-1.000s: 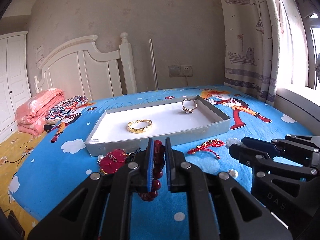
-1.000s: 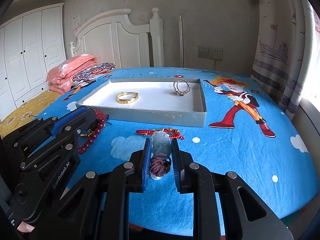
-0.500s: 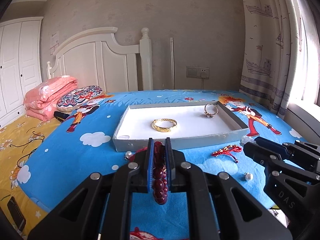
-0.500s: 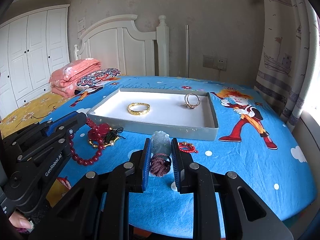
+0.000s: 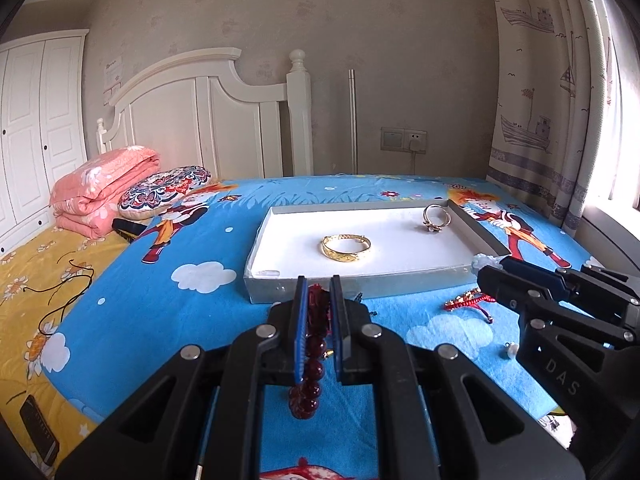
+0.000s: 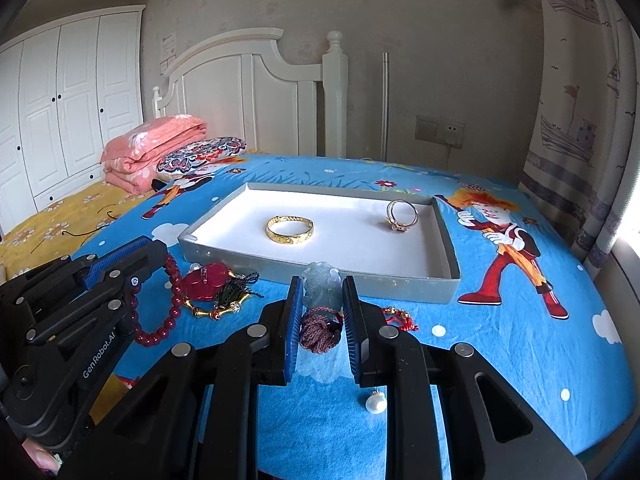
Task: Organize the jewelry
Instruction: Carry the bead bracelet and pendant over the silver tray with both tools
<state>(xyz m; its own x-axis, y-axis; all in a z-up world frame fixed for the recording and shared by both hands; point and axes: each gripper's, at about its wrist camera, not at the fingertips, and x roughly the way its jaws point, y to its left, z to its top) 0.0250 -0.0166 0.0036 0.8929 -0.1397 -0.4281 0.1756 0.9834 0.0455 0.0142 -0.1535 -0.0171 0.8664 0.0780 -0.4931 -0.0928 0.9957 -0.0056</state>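
1. Beads [image 5: 310,376] hang clamped in left tongs [image 5: 317,312], lifted for carrying
2. Right tongs [image 6: 319,312] pinch pale pendant [image 6: 322,286] by its cord
3. Both hover at tray [image 6: 450,284] near edge

Glossy dark-red bead bracelet [image 5: 310,376], shiny gold metal bangle [image 5: 346,247], matt grey cardboard tray [image 5: 360,286]

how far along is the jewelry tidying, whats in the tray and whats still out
Partly done. Done: a gold bangle and a ring lie in the tray. In hand: the left hand-held gripper is shut on a red bead bracelet; the right hand-held gripper is shut on a pale pendant with its cord. Left on the bed: a red pendant, a red string bracelet and a pearl.
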